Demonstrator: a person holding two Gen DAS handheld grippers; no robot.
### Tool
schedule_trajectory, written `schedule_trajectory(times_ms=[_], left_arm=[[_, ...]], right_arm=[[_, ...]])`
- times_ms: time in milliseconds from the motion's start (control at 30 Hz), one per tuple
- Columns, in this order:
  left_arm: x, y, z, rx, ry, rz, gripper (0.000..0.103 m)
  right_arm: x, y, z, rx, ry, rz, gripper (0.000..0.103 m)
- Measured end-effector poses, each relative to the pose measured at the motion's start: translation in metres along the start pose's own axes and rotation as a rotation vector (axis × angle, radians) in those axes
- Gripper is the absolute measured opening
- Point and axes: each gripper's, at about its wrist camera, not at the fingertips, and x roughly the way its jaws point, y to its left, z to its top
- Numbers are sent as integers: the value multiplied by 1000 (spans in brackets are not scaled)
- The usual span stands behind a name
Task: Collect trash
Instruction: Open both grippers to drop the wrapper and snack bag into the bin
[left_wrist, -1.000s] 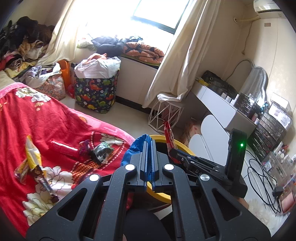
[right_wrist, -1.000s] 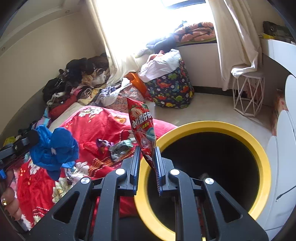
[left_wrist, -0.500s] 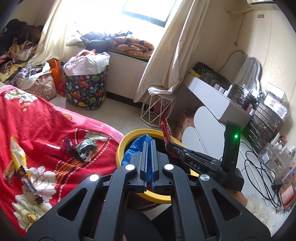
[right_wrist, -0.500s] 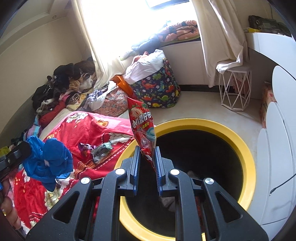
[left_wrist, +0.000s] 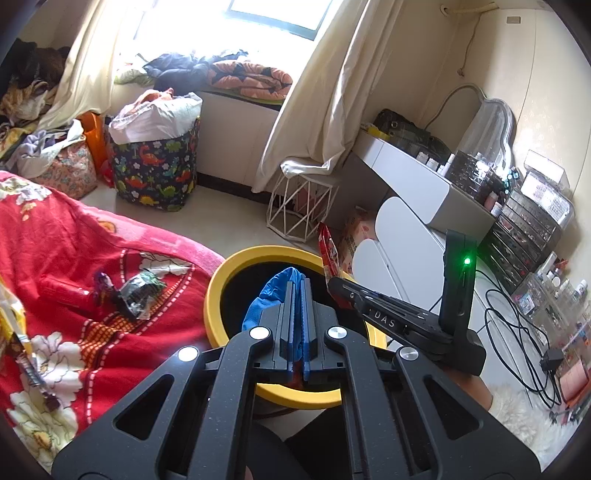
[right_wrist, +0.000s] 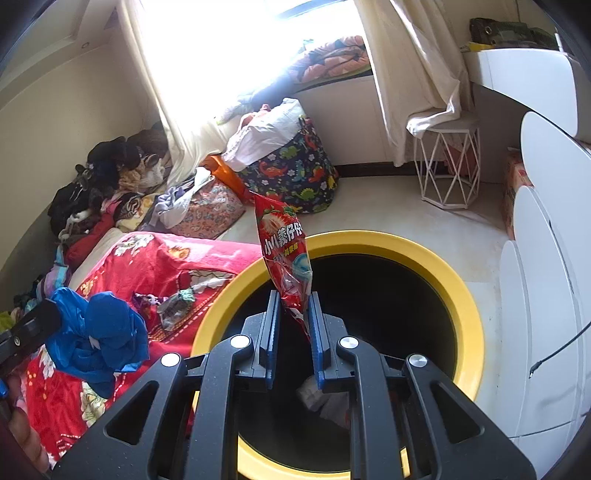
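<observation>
Now that both my hands have come closer over the bin (right_wrist: 458, 291), my right tool (right_wrist: 291, 314) pinches the red wrapper (right_wrist: 284, 254) above it, and my left tool (left_wrist: 295, 295) grips the blue bag (left_wrist: 266, 299); dropping comes next.

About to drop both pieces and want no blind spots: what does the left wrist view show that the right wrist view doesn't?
Only the left wrist view: the vanity desk with cosmetics organizers, black cables on the floor, and the right gripper from the side.

Only the right wrist view: crumpled trash already at the bin's bottom, and the print on the red snack bag.

Both: the yellow-rimmed bin, blue plastic bag, red bedspread, dinosaur-print basket.
</observation>
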Motion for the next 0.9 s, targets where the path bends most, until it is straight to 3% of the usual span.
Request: schedule_trajectory(times_ms=[667,833,867,900], left_arm=[[48,-4,1,27,72,4,1],[55,-3,4,18,82,8,1],[57,-2,4,11,89,4,2],[59,-1,5,3,94,3,14]], right_arm=[[6,-30,-6,71,25,-58,15],[7,-34,-5,87,26,-72,22],[7,-36,-5,89,26,-77,22],[7,-36,-6,89,27,-79,26]])
